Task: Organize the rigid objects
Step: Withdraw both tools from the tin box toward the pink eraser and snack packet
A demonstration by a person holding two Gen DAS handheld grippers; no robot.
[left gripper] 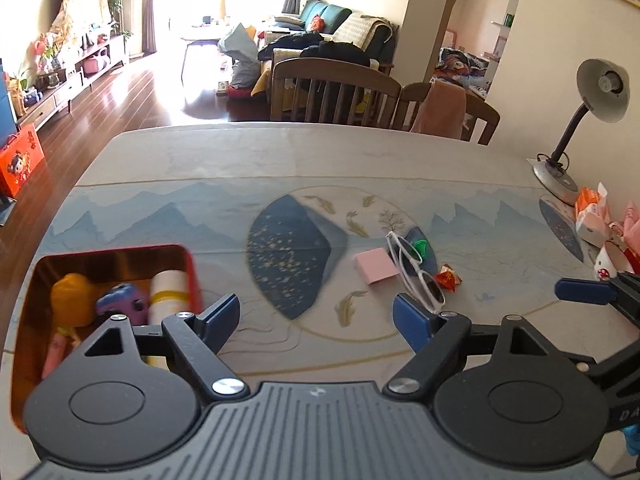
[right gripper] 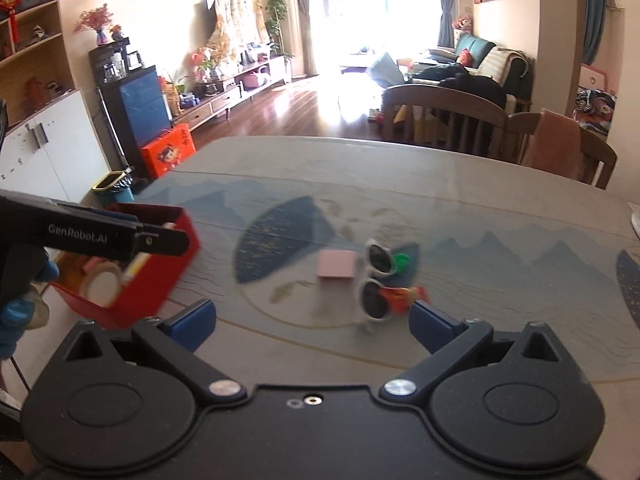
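blown-out window glare, fisheye-bent edges, motion blur in right view

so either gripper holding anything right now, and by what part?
Nothing held. Left gripper and right gripper are both open and empty; the sunglasses lie on the table.

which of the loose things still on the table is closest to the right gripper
The white-framed sunglasses: their near end lies just ahead of the open right gripper, while the pink block, red wrapper and green piece lie farther back.

table (left gripper: 280,160) – mountain-print cloth | on it: red tin (left gripper: 188,264), pink block (left gripper: 376,266), white sunglasses (left gripper: 416,276), lamp (left gripper: 560,176), perhaps candy (left gripper: 448,278)
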